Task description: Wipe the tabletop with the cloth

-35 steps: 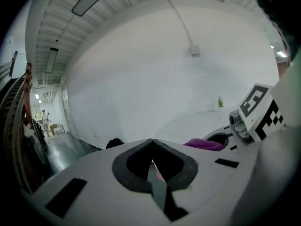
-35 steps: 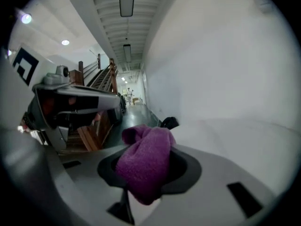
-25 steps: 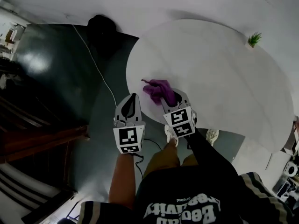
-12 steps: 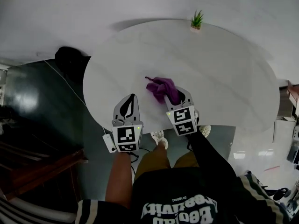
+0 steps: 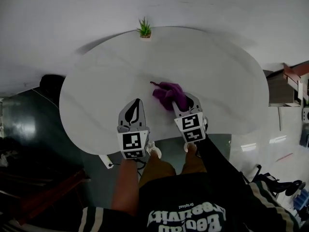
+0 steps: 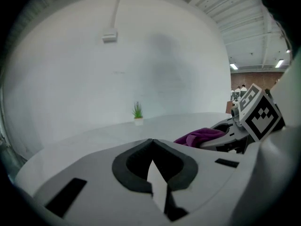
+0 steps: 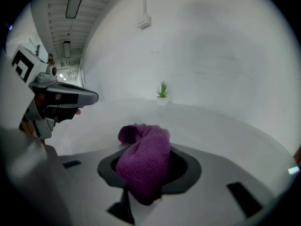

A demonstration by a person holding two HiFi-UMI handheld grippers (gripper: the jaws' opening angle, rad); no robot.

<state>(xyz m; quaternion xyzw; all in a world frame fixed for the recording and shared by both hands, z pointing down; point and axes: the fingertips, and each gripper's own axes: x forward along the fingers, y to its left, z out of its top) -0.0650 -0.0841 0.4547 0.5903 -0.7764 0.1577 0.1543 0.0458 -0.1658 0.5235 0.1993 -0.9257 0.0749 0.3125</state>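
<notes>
A purple cloth (image 5: 169,94) (image 7: 143,159) (image 6: 200,136) is bunched between the jaws of my right gripper (image 5: 180,102) (image 7: 149,171), which is shut on it above the near part of the round white tabletop (image 5: 212,66) (image 7: 221,131) (image 6: 94,135). Whether the cloth touches the top I cannot tell. My left gripper (image 5: 135,108) (image 6: 153,147) is shut with nothing in it, to the left of the cloth, near the table's front edge.
A small green potted plant (image 5: 144,30) (image 7: 162,93) (image 6: 137,113) stands at the far edge of the table by the white wall. A black bag (image 5: 50,83) lies on the dark floor left of the table, and a wooden shelf (image 5: 289,83) is at the right.
The view has swung so the table sits centred and the plant has moved from the right to the top middle. Both grippers keep their pose; the cloth stays in the right one.
</notes>
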